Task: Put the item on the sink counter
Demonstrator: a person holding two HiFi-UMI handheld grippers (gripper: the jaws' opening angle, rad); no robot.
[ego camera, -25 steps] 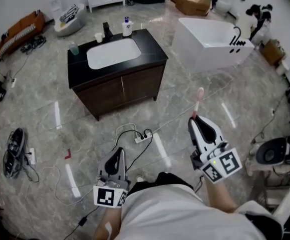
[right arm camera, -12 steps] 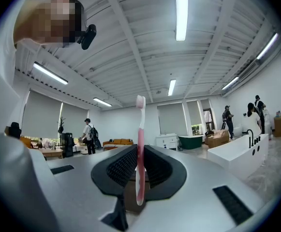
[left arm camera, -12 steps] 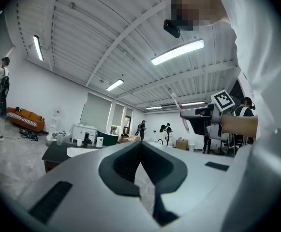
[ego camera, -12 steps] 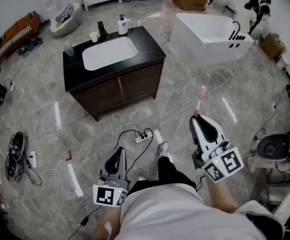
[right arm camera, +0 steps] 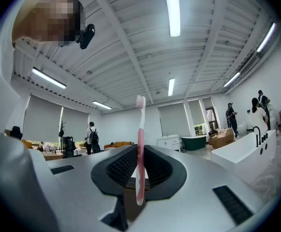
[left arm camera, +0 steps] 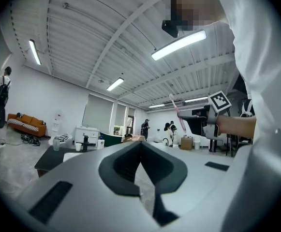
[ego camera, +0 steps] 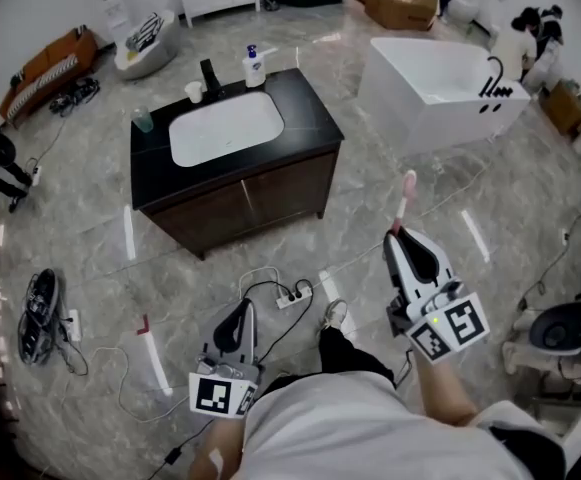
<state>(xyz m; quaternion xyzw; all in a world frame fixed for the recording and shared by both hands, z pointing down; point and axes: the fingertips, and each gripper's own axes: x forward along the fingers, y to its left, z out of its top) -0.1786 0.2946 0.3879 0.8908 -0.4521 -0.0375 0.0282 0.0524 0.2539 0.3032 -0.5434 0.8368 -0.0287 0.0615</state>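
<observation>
Head view: a person stands on a marble floor (ego camera: 90,208), well apart from the sink counter (ego camera: 310,108). The right gripper (ego camera: 398,236) pinches the handle of a pink toothbrush (ego camera: 405,193), held upright with its bristles on top, out over the floor. The left gripper (ego camera: 242,306) hangs low, jaws pressed together and empty. On the counter a bottle (ego camera: 254,68), a cup (ego camera: 195,91) and a faucet (ego camera: 210,73) stand behind the white basin (ego camera: 225,128), with a glass (ego camera: 143,120) at its far left corner. What the cup and glass hold cannot be made out. A white bathtub (ego camera: 420,118) stands to the counter's right.
</observation>
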